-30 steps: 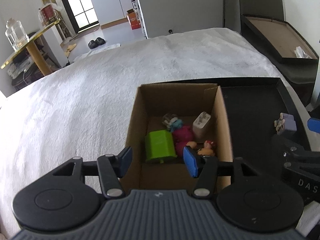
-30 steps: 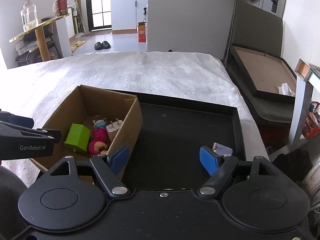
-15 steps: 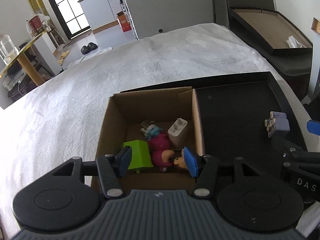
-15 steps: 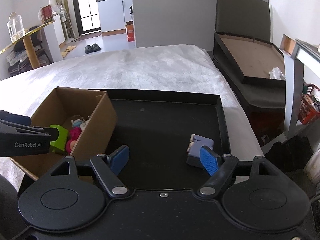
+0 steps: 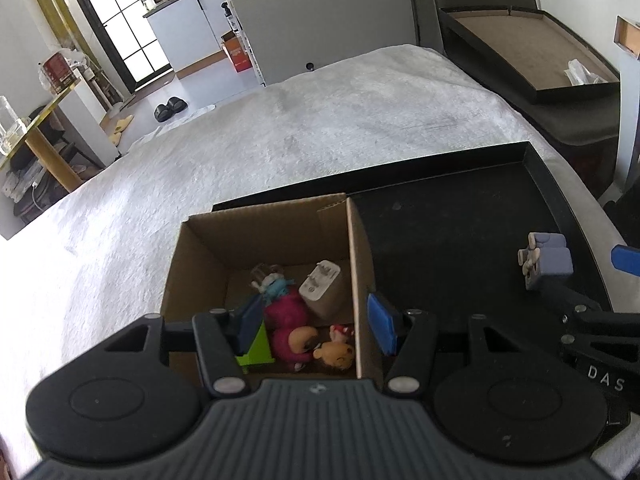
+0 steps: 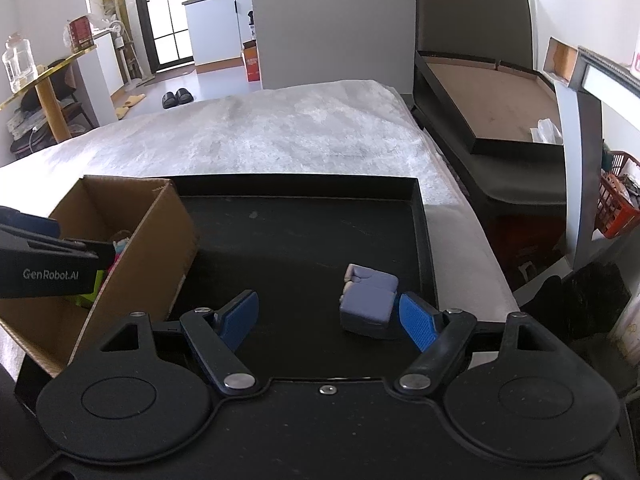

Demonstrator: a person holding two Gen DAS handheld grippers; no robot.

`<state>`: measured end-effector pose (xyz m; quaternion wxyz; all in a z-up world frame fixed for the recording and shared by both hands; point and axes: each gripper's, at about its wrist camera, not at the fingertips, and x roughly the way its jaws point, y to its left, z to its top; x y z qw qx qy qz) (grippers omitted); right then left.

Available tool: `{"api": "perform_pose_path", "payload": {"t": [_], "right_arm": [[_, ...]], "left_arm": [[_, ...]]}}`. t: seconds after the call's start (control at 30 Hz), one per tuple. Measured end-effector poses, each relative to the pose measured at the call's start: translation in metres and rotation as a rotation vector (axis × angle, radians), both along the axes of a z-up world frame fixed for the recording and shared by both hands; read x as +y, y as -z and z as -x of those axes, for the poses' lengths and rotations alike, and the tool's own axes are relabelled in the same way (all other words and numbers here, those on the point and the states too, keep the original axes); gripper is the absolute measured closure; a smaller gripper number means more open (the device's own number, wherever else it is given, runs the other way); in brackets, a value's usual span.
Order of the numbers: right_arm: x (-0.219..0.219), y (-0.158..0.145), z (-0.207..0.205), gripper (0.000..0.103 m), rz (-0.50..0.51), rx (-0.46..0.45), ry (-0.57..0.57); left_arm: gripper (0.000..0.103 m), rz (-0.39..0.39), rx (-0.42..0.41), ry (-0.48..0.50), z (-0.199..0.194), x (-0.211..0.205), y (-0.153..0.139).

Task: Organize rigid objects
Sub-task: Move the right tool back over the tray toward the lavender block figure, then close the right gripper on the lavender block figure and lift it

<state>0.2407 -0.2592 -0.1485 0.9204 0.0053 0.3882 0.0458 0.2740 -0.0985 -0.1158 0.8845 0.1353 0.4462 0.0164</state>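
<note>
Both tongs open over the black tray (image 6: 420, 216)
Right tongs (image 6: 328, 316) flank the grey-blue block (image 6: 368, 300), untouched; left tongs (image 5: 316, 326) straddle the cardboard box's (image 5: 360, 260) wall.

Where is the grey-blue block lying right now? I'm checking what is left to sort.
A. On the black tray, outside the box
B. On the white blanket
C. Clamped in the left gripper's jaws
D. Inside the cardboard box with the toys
A: the grey-blue block lies on the black tray, apart from the cardboard box, just inside the right gripper's open jaws, which do not press on it.
</note>
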Motion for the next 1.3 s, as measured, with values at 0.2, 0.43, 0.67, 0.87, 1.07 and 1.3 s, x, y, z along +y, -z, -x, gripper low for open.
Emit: {"api": "perform_pose_path", "payload": {"t": [0.2,0.43,0.67,0.87,1.07,1.3], "right_arm": [[-0.011,0.008,-0.007,0.026,-0.008,-0.008,0.001],[-0.024,0.026,-0.012,0.029,-0.043,-0.01,0.026],[-0.03,0.047,-0.021,0.035,-0.055,0.023,0.051],[-0.028,0.055,-0.027,0.039,-0.066,0.018,0.055],[-0.024,0.063,-0.032,0.051,-0.051,0.038,0.044],[-0.025,0.063,-0.026,0.061,-0.039,0.054,0.04]], "left_arm": [[0.047,-0.016,0.002,0.016,-0.008,-0.013,0.007],[0.047,-0.058,-0.001,0.044,-0.015,-0.029,0.019],[0.047,-0.076,0.002,0.056,-0.023,-0.04,0.029],[0.047,-0.093,-0.004,0.042,-0.027,-0.04,0.038],[0.061,-0.099,-0.022,0.044,-0.025,-0.034,0.042],[0.086,-0.105,-0.029,0.071,-0.02,-0.033,0.045]]}}
